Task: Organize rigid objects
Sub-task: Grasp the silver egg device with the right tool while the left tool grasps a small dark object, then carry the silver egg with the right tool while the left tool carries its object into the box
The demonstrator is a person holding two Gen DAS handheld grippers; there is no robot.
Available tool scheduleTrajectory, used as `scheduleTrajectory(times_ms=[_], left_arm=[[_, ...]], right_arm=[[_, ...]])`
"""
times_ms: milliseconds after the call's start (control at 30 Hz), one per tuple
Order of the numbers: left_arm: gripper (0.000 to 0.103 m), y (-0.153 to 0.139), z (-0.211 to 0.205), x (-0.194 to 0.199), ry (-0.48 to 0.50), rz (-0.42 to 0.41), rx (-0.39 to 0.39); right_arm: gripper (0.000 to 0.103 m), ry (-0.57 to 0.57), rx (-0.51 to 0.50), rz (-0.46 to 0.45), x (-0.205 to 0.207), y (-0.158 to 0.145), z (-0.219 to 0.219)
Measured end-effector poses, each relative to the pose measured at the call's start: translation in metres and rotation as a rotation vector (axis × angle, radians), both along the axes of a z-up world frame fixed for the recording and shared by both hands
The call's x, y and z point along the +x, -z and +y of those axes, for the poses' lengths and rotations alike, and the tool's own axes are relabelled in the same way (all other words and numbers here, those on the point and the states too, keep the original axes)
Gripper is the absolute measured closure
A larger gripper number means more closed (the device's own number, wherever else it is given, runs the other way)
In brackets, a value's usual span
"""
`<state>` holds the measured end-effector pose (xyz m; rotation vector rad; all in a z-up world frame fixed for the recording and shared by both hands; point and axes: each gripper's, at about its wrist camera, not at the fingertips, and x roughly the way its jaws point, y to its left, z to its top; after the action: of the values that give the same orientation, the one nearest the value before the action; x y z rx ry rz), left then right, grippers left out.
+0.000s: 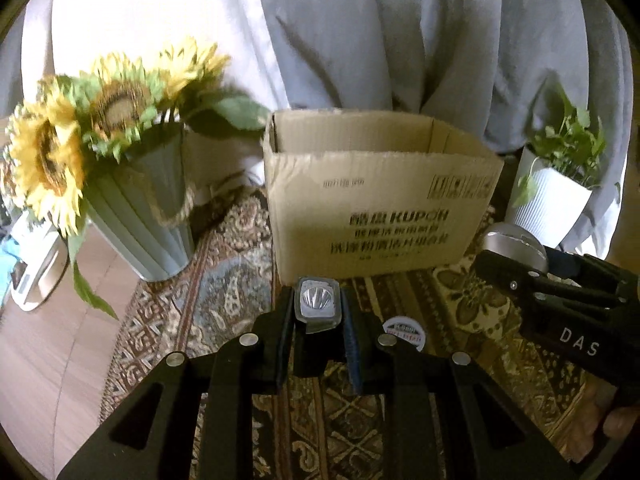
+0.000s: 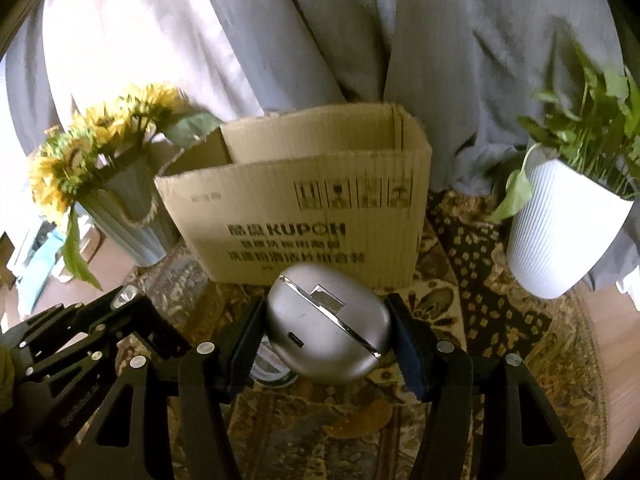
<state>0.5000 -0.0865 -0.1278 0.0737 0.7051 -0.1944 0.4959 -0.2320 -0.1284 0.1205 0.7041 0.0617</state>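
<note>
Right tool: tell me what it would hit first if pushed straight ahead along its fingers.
Most likely the printed front wall of the cardboard box. The right tool holds a silver case pointing at that wall, below the rim. Depth is unclear, but nothing shows between them.

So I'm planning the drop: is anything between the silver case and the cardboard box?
Nothing visible: the silver case in the right hand-held gripper faces the box directly; only the box's front wall must be cleared.
</note>
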Motion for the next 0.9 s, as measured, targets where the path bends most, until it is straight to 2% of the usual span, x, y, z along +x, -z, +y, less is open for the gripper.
scheduleTrajectory(times_ms=[633,900], left_arm=[[0.079,-0.079,-0.005,0.0,0.038,-0.229,-0.026],[0.079,-0.109,-0.002,0.015,0.067,-0.283,-0.06]], right_arm=[[0.042,0.002,-0.005,-0.185,-0.009,-0.072,0.0],[0.042,-0.008,-0.009,-0.239,0.001,-0.102,0.001]])
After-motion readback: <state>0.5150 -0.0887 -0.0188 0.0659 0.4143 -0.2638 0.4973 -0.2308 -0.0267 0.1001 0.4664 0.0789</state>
